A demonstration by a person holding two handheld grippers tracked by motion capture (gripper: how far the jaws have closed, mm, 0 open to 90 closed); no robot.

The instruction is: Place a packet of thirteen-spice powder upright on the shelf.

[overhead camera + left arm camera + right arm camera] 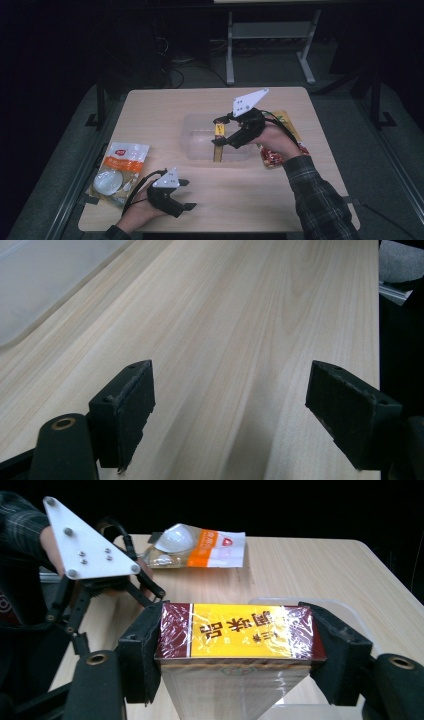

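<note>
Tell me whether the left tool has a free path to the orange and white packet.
Probably yes: the left tool is open and holds nothing, and the packet lies close beside it on bare table.

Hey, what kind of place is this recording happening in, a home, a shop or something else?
Probably a lab or workshop set up for recording, not a home. A plain wooden table stands alone in a dark room, cables trail on the floor behind it beside a metal bench frame, and the right gripper holds a yellow box over a clear plastic bin.
</note>
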